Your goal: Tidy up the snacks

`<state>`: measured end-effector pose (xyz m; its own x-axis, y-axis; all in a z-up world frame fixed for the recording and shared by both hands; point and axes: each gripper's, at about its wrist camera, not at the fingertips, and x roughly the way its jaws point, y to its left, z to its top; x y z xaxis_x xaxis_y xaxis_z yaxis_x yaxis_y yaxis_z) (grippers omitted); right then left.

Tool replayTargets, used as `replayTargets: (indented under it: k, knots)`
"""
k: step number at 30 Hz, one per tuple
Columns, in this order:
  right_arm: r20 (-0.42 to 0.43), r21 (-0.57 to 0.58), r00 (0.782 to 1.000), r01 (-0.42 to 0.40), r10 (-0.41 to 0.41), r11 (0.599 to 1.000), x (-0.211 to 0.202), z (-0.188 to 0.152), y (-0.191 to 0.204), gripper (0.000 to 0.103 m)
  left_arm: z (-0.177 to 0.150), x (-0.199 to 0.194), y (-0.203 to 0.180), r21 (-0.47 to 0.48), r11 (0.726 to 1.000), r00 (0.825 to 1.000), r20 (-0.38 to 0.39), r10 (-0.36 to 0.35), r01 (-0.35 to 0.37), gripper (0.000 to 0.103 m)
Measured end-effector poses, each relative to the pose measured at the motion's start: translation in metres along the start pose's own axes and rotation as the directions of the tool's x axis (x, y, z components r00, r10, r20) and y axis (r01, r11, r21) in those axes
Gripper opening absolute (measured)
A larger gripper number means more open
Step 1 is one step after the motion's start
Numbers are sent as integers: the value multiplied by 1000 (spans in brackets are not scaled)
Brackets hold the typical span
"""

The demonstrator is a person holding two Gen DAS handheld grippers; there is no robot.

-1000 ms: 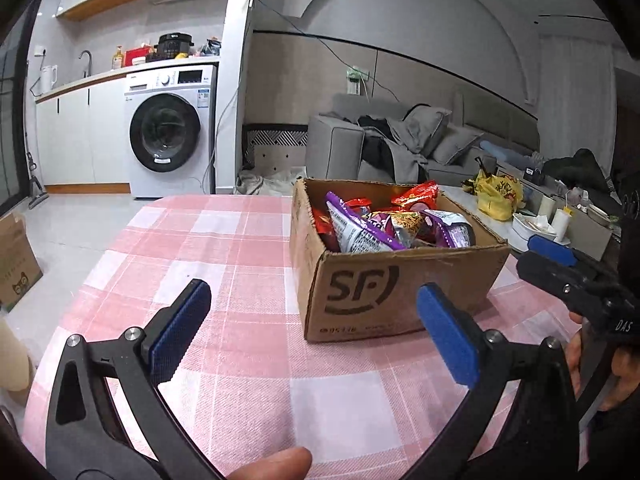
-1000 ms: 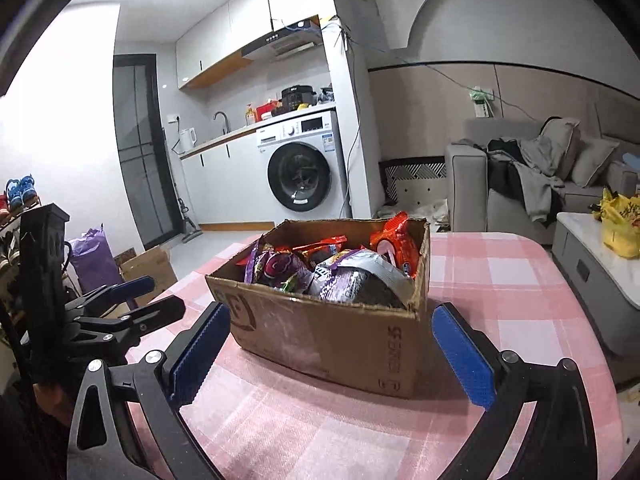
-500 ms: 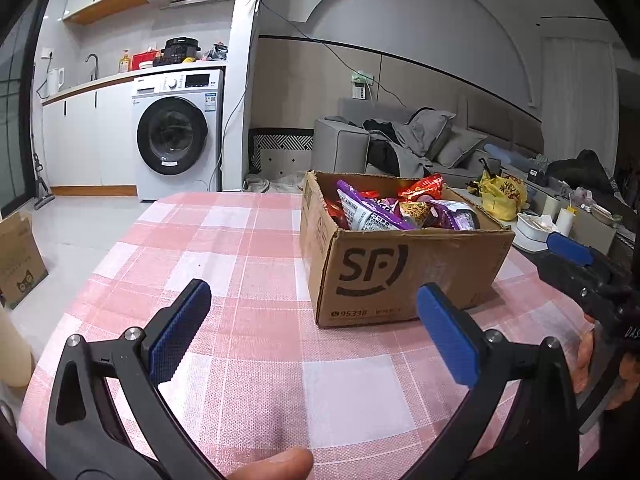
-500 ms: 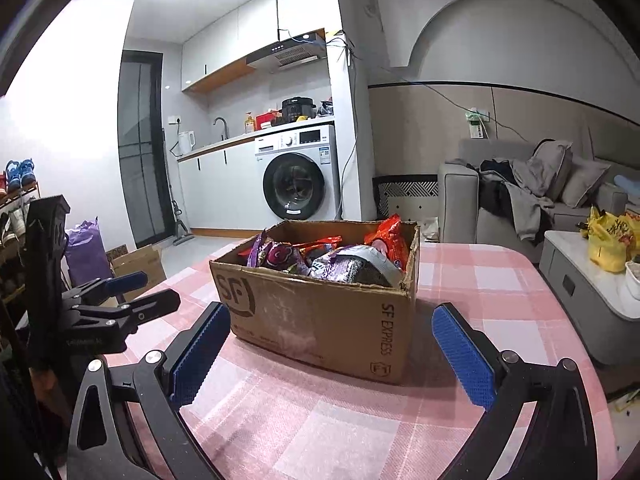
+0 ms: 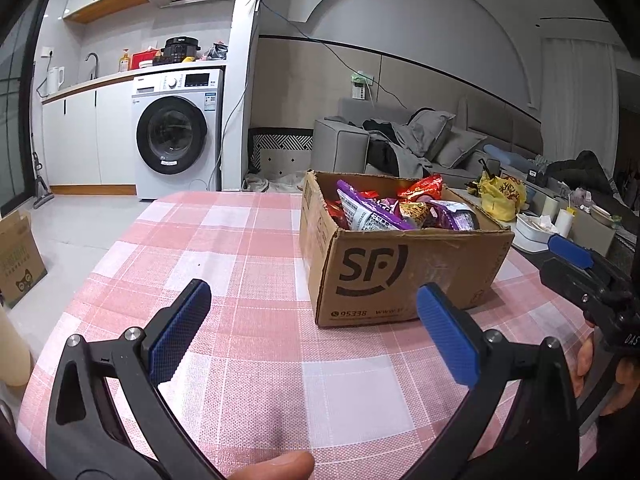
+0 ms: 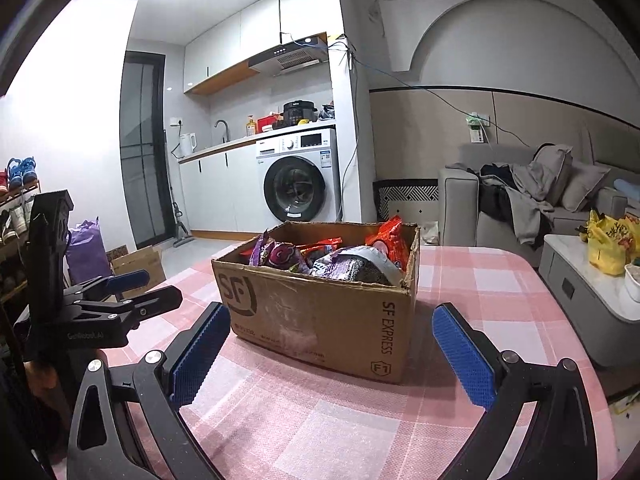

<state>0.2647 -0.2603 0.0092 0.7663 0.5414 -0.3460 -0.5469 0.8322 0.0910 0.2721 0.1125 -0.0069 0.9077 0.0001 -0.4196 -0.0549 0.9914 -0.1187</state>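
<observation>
A brown cardboard box (image 5: 404, 268) marked SF stands on the pink checked tablecloth (image 5: 240, 264). It holds several snack packets, purple (image 5: 372, 212) and red (image 5: 420, 188). The box also shows in the right wrist view (image 6: 320, 320), with purple (image 6: 280, 256) and red (image 6: 386, 236) packets inside. My left gripper (image 5: 312, 328) is open and empty, low over the cloth in front of the box's left corner. My right gripper (image 6: 332, 356) is open and empty, close to the box's near side. Each gripper shows in the other's view, the right (image 5: 576, 268) and the left (image 6: 120, 296).
The table's round edge (image 5: 100, 256) drops to the floor on the left, where a small carton (image 5: 18, 256) stands. A white side table (image 6: 584, 280) with a yellow bag (image 6: 608, 244) is to the right. A washing machine (image 5: 176, 136) and a sofa (image 5: 400, 144) are behind.
Both grippers have dropped lower and tilted up, so the box top now sits nearer eye level. Both stay open and empty. The box has not moved.
</observation>
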Motion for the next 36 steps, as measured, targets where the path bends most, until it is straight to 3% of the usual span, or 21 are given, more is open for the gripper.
replayTargets:
  k: [36]
  knots:
    - [-11,46,1000,-6,7,999,1,-1,-10,103,1,5,2,9,1000,1000,-9,-23,23,103]
